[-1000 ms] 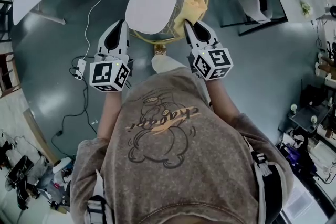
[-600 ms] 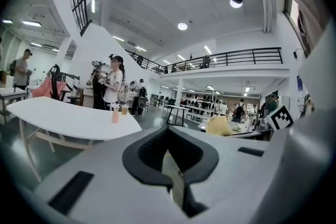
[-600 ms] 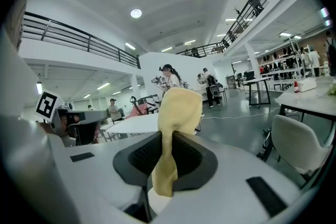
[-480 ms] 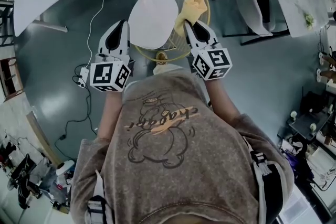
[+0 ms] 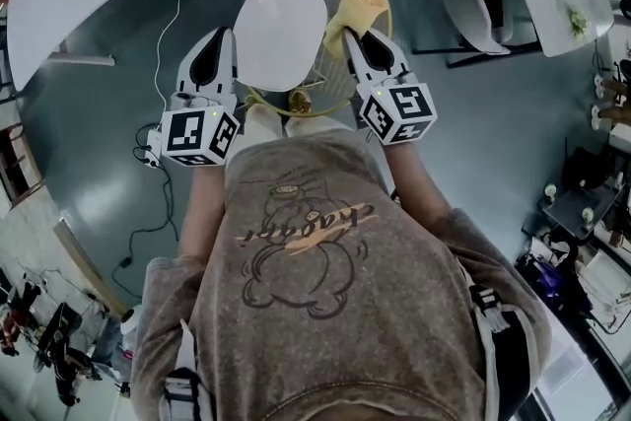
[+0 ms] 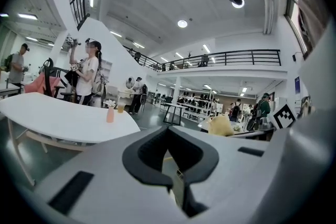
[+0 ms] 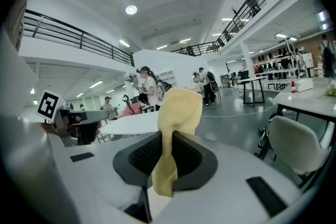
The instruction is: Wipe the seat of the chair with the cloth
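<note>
1. Centrally, in the upper part of the head view, the chair [image 5: 281, 33] shows its white seat.
2. Left gripper [image 5: 223, 42], by the seat's left edge: jaws together, holding nothing.
3. Right gripper [image 5: 351, 42]: jaws clamped on the cloth.
4. Yellow cloth [image 5: 361, 1], just right of the seat.

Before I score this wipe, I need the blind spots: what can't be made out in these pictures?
Head view: whether the yellow cloth touches the white round chair seat; the top-down angle hides height.
Head view: any marks on the seat; too small and washed out white.
Gripper views: the seat does not show; the left gripper and right gripper fill the lower frame.
</note>
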A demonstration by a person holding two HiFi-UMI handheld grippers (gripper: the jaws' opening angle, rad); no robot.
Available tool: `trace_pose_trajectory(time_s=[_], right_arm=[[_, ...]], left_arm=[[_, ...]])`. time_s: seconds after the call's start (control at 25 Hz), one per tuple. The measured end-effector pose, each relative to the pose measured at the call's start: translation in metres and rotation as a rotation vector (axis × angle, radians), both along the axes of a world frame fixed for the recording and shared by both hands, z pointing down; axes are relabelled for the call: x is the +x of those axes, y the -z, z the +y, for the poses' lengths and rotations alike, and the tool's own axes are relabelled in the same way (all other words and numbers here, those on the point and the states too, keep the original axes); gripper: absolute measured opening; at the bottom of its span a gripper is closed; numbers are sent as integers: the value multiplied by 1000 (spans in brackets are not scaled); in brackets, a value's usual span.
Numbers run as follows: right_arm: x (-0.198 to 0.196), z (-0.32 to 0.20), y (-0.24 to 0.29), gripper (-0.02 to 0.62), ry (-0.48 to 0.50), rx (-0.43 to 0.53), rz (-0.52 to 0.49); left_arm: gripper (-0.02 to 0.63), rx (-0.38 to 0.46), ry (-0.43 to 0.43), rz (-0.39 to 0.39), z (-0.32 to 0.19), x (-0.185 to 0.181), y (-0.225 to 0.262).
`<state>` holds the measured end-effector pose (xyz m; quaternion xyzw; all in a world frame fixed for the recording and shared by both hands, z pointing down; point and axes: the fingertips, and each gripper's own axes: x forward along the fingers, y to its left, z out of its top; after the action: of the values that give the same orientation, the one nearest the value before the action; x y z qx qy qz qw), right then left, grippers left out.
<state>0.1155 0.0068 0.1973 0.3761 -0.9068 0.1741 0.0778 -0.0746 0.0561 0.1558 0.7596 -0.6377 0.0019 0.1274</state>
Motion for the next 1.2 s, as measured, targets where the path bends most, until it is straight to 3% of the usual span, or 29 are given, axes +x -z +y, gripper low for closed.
trace_pose_trajectory(time_s=[0.68, 1.2], right_arm=[[-4, -27, -54, 69, -200, -50, 43], [-23, -62, -152, 69, -236, -100, 116]], left_arm=[[9, -29, -178, 21, -59, -18, -45], [9, -72, -205, 38, -107, -43, -134]])
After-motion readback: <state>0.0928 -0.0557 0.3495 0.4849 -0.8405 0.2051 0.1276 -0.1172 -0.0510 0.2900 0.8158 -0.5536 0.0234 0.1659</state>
